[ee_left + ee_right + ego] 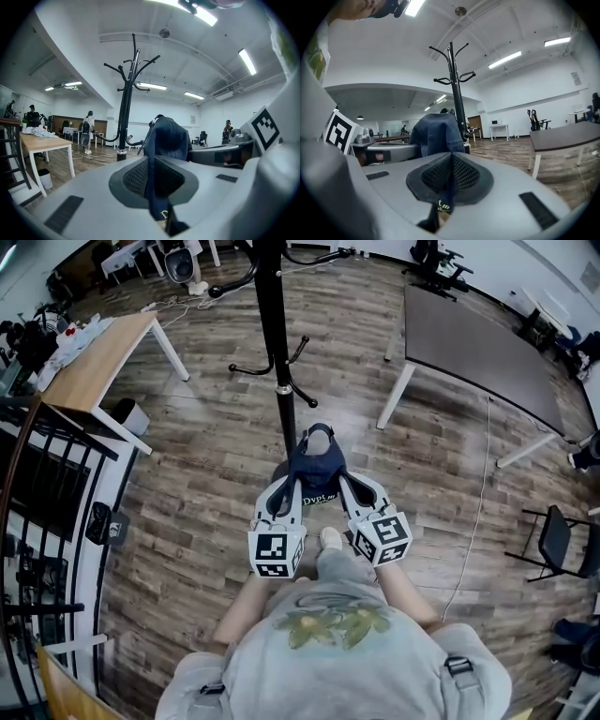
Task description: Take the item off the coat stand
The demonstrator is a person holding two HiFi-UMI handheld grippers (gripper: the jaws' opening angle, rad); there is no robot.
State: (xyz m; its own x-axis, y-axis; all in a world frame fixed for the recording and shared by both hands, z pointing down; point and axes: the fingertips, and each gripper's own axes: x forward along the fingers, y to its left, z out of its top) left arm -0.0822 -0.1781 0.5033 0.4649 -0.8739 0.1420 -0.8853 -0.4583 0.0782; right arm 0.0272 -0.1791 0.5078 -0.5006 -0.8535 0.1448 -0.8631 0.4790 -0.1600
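Over the wood floor (pixel 206 484), in front of the black coat stand (pixel 274 324): the dark blue item (pixel 316 468) hangs between my two tools. It is just beside the pole but, as far as I can judge, clear of the hooks.

Left tool (pixel 288 486): clenched on a fold of the blue cloth. Right tool (pixel 346 486): likewise clamped, on the cloth's other side.

Handling, my estimate: light, soft, limp. It sags and drapes, so a pinch at each edge is the sensible hold. It could slide out if either grip slackens.

Hard to read: whether it is a cap or a garment. The pale lettering on it is partly covered. The stand's top is cut off in the head view.
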